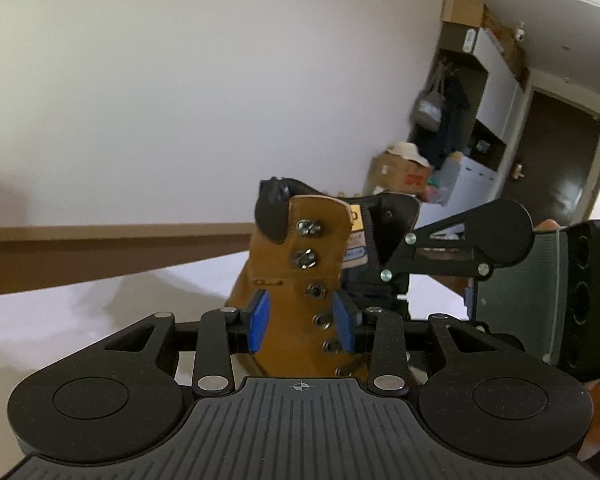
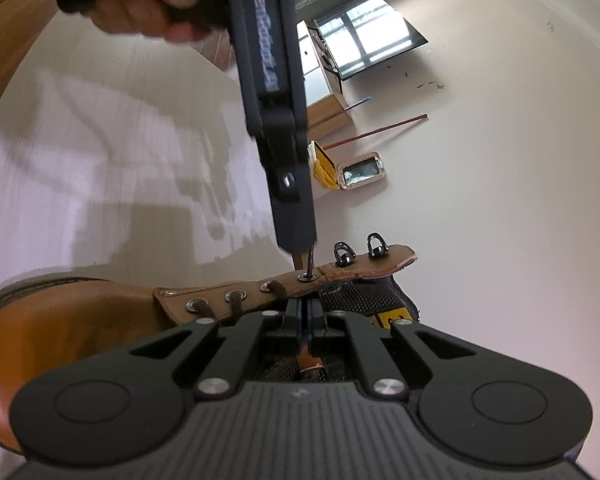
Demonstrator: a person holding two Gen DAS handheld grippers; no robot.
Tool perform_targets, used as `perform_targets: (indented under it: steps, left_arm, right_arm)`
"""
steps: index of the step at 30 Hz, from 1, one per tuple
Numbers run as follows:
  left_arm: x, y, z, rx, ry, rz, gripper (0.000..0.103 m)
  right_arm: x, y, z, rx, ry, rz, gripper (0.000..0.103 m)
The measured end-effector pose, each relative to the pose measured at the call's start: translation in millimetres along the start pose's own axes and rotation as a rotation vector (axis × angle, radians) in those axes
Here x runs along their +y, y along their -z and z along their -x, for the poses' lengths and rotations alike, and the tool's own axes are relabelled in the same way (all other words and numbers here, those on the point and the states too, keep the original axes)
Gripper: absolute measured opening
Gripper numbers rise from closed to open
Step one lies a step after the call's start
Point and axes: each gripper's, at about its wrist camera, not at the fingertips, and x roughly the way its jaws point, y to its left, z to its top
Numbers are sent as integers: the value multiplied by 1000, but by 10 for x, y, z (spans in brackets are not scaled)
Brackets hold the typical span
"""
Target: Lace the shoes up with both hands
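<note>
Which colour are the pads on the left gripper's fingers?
Blue pads, one either side of the tan boot; clearest in the left wrist view.

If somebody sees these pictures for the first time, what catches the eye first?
The tan boot, filling the lower left of the right wrist view. Above its row of eyelets, the left gripper comes down from the top and holds a dark lace tip at one eyelet.
</note>
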Motion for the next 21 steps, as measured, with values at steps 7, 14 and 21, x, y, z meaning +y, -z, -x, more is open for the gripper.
perform_targets:
  steps: [7,14,21]
  left_arm:
    - [61,41,-79,-14,48,35,2]
    - [12,64,197,-65,-46,17,2]
    - [325,204,1150,-126,-411,42,2]
  right_arm:
    - [2,47,-46,-7,3,-7,4]
    - [-49,144,160,-57,42,-91,6]
    - [-162,486,725,-67,150,-258,25]
